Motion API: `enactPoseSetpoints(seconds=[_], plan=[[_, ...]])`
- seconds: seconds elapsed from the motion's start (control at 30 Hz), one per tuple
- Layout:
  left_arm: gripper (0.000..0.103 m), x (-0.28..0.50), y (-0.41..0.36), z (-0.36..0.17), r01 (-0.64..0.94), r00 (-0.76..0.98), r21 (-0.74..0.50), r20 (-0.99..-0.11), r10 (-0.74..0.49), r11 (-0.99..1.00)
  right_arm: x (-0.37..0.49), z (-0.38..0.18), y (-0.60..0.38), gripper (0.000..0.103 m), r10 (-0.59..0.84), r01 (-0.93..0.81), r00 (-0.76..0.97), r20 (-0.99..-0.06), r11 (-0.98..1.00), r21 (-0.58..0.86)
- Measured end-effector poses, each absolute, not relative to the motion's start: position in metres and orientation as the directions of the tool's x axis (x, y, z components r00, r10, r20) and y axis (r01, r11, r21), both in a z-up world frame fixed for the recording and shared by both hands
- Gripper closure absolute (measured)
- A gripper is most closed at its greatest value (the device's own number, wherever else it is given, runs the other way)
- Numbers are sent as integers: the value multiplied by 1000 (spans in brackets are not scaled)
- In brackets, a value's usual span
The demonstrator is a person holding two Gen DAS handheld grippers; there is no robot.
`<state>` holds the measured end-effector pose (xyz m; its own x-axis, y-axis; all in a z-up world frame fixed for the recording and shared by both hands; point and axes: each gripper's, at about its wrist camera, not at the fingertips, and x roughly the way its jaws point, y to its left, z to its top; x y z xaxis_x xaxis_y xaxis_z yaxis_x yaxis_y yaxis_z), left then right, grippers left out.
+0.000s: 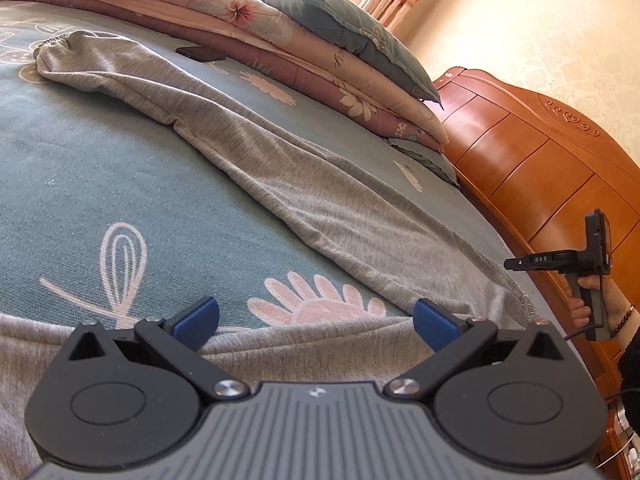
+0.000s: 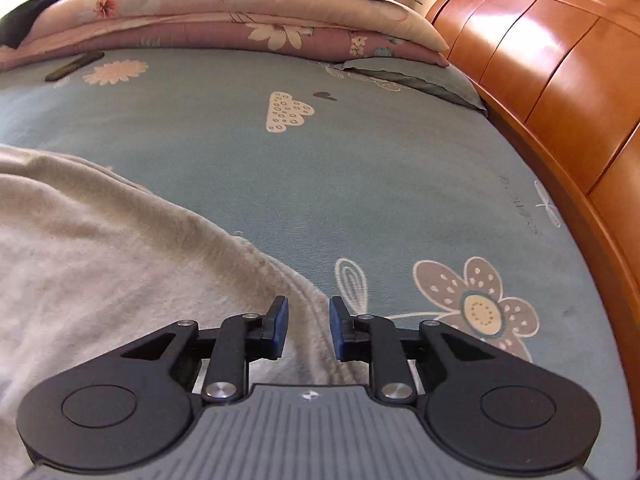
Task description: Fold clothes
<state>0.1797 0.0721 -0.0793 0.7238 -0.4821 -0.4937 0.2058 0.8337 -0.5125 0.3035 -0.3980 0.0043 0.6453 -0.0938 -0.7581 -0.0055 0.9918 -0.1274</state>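
A long grey garment lies stretched across the blue flowered bedsheet, its gathered elastic end at the far left. Another part of it lies bunched under my left gripper, which stands wide open just above the cloth with nothing between its blue pads. In the right wrist view the garment fills the left side. My right gripper hovers over its hemmed edge with its jaws a narrow gap apart, and the pads do not press the cloth. The left wrist view shows the right gripper in a hand at the bed's right edge.
Folded floral quilts and blue-grey pillows are stacked along the far side of the bed. A dark phone lies in front of them. The orange wooden headboard runs along the right. Bare sheet lies beyond the right gripper.
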Motion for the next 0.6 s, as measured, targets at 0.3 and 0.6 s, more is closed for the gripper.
enactPoseSetpoints(seconds=[0.3, 0.6], plan=[[1, 179, 69, -78, 200, 724, -499, -504, -470, 843, 299, -37, -374, 73, -5, 68, 534, -845, 997, 37], [1, 177, 77, -75, 175, 732, -528, -495, -468, 831, 279, 1, -320, 58, 32, 13, 572, -820, 999, 48]])
